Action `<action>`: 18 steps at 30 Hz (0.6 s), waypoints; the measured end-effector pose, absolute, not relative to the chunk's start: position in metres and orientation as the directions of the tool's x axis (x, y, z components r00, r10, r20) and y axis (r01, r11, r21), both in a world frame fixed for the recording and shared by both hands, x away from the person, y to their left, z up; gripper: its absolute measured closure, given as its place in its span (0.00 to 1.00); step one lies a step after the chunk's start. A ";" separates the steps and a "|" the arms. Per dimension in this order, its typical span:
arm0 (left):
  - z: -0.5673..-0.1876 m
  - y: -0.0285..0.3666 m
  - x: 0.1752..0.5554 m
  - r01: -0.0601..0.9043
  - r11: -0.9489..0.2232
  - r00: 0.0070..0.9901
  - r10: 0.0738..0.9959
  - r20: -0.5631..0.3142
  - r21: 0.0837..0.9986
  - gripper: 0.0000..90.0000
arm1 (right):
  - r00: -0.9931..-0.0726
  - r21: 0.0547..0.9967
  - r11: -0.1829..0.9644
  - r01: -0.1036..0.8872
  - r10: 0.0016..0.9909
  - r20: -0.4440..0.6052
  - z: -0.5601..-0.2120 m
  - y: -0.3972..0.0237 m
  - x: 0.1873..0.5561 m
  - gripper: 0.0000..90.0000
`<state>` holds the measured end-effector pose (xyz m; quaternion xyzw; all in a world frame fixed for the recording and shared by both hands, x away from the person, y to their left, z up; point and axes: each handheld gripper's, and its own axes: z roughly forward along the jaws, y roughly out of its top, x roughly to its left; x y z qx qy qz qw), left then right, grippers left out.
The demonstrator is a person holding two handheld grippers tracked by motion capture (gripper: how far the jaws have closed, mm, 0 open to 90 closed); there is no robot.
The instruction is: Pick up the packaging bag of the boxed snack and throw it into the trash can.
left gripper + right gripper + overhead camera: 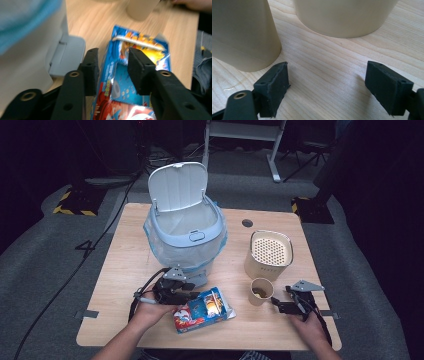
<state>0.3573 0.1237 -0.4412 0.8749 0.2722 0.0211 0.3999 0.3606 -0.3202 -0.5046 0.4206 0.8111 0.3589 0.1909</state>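
A blue and red snack packet lies flat on the wooden table near the front edge. My left gripper is low over its left end. In the left gripper view the gripper has one jaw at the packet's left edge and the other over its printed face. A gap shows between the pads, which do not visibly press. My right gripper rests open on the table just right of a small paper cup. Nothing is between its jaws. The cup stands ahead on their left.
A pale blue pedal bin with a blue liner stands mid-table, its lid raised. Its pedal is close to my left jaw. A beige container with a perforated top stands behind the cup. Cables trail off the left side.
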 end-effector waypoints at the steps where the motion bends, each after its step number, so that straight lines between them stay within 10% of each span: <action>1: -0.442 0.122 0.358 0.462 -0.539 0.851 0.493 -0.181 0.704 0.71 | -0.573 0.742 0.390 0.546 0.820 -0.009 -0.505 -0.320 0.361 0.21; 18: -0.458 0.105 0.368 0.492 -0.631 0.850 0.497 -0.175 0.599 0.76 | -0.573 0.743 0.388 0.545 0.819 -0.008 -0.505 -0.320 0.361 0.21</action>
